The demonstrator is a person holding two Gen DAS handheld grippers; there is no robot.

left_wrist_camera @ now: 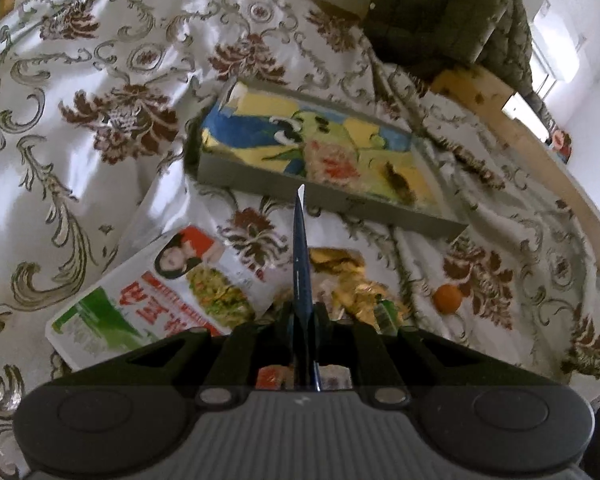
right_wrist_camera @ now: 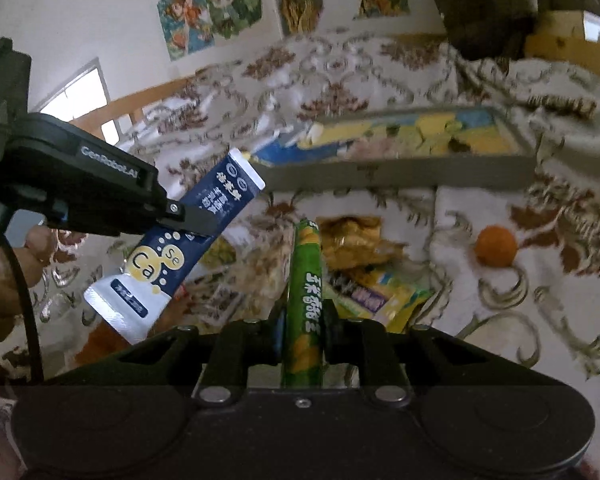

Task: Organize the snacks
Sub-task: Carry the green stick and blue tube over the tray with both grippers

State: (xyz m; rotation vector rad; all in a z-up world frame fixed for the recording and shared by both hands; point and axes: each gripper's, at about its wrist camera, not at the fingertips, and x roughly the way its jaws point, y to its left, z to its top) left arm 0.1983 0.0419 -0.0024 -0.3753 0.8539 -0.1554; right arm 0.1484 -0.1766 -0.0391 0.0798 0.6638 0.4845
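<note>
Left gripper (right_wrist_camera: pixel 188 220) is closed on a dark blue sachet (right_wrist_camera: pixel 172 248) and holds it tilted in the air above the patterned cloth (left_wrist_camera: pixel 100 80). Right gripper (right_wrist_camera: pixel 302 320) is clamped on a green snack stick (right_wrist_camera: pixel 304 288), which points far, toward the shallow tray (right_wrist_camera: pixel 400 172). Near, under both, lies a pile of snack packets (right_wrist_camera: pixel 364 264); an orange ball (right_wrist_camera: pixel 496 246) rests at the right.
</note>
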